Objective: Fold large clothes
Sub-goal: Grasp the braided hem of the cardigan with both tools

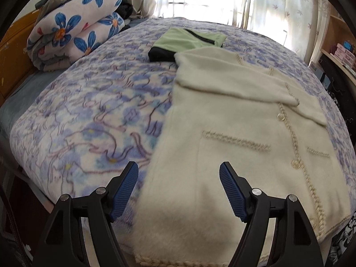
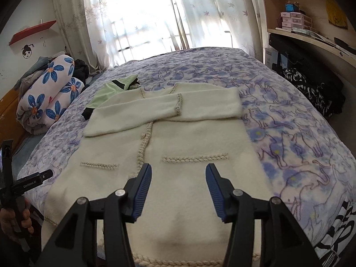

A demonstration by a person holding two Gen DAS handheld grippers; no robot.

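A cream fuzzy cardigan [image 1: 233,120] [image 2: 178,138] with braided trim and buttons lies flat on the bed, both sleeves folded across its chest. My left gripper [image 1: 179,169] hangs open above the cardigan's lower left edge, nothing between its blue pads. Over the lower middle of the cardigan, near the hem, my right gripper [image 2: 178,170] is open and holds nothing. The left gripper's body and the hand holding it [image 2: 20,211] show at the right wrist view's left edge.
The bed carries a blue-and-white cat-print blanket [image 1: 89,111] [image 2: 289,133]. A folded green and black garment [image 1: 189,42] [image 2: 106,93] lies beyond the cardigan. A rolled flower-print quilt [image 1: 77,26] [image 2: 46,95] sits at the far left. Shelves [image 2: 300,22] and dark clothes [image 2: 311,89] stand to the right.
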